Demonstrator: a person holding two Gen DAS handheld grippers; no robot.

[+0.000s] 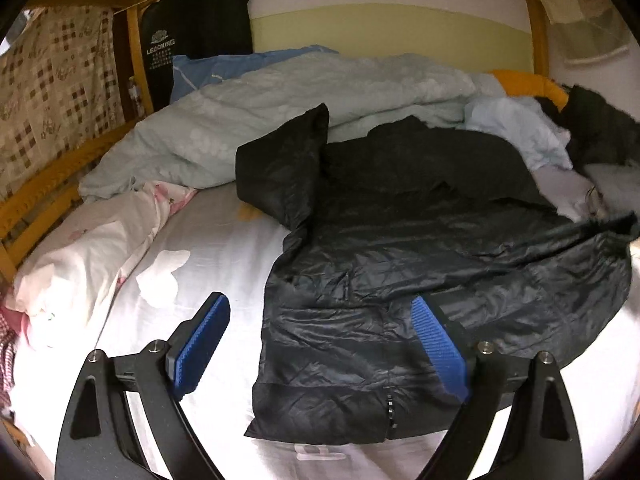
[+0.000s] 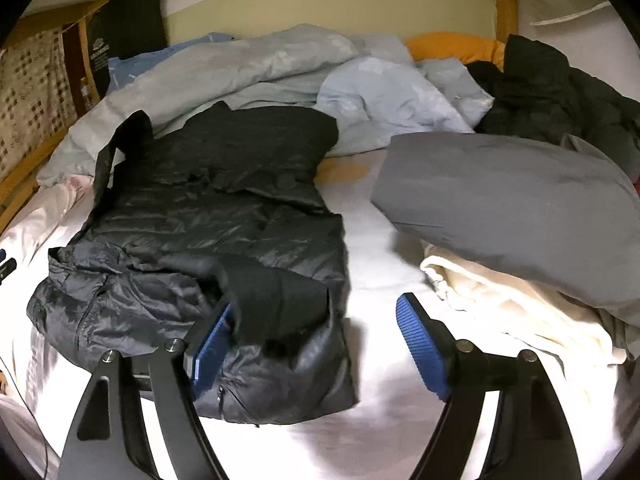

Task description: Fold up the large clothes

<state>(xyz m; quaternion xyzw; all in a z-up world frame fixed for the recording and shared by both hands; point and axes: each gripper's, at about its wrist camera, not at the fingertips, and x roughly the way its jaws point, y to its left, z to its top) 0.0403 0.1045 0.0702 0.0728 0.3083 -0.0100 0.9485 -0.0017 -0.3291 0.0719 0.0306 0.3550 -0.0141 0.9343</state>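
both claws, left claw [image 1: 320,344] and right claw [image 2: 316,344], gape empty above the black jacket [image 1: 420,248]; "leaoking" bag [image 1: 192,32] behind.

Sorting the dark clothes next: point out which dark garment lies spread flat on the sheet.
The shiny black puffer jacket lies flat by the grippers; the other dark garment sits crumpled in a heap at the far right, behind the grey pillow.

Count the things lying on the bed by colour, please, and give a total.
Black: 2, shiny black padded jacket and black clothing heap
Grey: 1, smooth grey pillow
Pale blue: 1, rumpled pale blue quilt
Cream: 1, crumpled cream cloth
Orange: 1, orange cushion
Total: 6
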